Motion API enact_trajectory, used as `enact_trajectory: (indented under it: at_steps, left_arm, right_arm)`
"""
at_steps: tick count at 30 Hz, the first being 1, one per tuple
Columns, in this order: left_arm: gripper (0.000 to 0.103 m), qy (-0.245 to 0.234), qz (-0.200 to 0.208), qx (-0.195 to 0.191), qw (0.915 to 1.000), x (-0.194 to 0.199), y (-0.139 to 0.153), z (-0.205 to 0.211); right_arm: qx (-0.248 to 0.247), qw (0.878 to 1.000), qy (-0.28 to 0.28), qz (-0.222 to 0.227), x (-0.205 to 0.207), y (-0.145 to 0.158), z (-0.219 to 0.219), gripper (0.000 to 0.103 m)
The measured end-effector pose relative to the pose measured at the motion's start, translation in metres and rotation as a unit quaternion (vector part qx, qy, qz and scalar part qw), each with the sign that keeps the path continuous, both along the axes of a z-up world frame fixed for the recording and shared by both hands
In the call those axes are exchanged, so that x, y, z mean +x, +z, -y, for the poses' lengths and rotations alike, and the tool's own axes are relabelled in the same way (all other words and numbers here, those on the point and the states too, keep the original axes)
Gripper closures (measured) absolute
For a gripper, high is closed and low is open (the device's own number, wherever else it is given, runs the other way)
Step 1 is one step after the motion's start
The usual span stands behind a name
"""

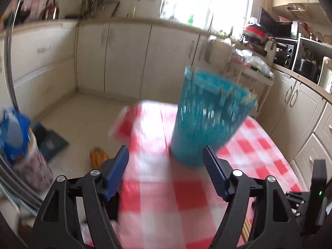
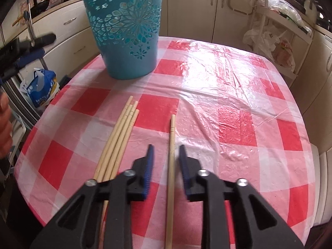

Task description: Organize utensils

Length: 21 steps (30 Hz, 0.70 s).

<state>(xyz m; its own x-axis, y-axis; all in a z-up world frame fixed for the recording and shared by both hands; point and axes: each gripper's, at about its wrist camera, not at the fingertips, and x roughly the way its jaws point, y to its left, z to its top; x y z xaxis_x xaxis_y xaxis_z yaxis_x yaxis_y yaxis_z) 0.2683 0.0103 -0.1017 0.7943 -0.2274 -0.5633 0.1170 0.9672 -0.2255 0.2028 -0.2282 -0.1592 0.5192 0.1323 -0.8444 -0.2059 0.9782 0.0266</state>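
**One chopstick lined up for pickup, basket waiting beyond**

A single chopstick (image 2: pixel 172 157) lies on the checked tablecloth (image 2: pixel 238 95), set apart from a bundle of four or so chopsticks (image 2: pixel 119 143) that lies just to its left. Lying alone probably makes it the easier piece to take cleanly, without dragging its neighbours along. It runs lengthwise straight between the fingers of the right gripper (image 2: pixel 166 155), which points steeply down at the table. The blue pads (image 2: pixel 149 166) stand a narrow gap apart, one on each side of the stick; bare cloth shows between wood and rubber, so they flank it and do not press on it yet. The stick appears to rest on the table, not lifted.

Farther along the table stands the teal basket (image 2: pixel 126 33), upright near the far left edge, its wall pierced with a flower pattern. It looks like the place the utensils go; in the blurred left wrist view a few pale sticks seem to lean inside its rim.

The left gripper (image 1: pixel 166 161) has its fingers spread wide with nothing between them, only tablecloth, and the basket just ahead of its right pad. A person's hand (image 2: pixel 5 128) shows at the left edge.
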Motion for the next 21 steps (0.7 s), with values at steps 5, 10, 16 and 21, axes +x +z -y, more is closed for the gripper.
enact_trajectory:
  at_steps: [5,10,16,21]
  left_arm:
    - [0.032,0.003,-0.048,-0.04,0.998,0.0,-0.033,0.0]
    - [0.031,0.012,-0.05,-0.076,0.9958,-0.003,-0.042,-0.011]
    - [0.031,0.012,-0.063,-0.079,0.9948,0.001,-0.044,-0.009]
    - [0.031,0.007,-0.07,-0.081,0.9942,0.005,-0.044,-0.007]
  right_arm:
    - [0.072,0.997,-0.025,-0.016,-0.003,0.002,0.018,0.098]
    - [0.229,0.971,-0.049,0.05,-0.013,0.043,0.048,0.098]
    - [0.308,0.931,-0.035,0.194,0.011,0.13,0.036,0.097]
    - [0.342,0.899,-0.036,0.272,0.065,0.181,0.007,0.097]
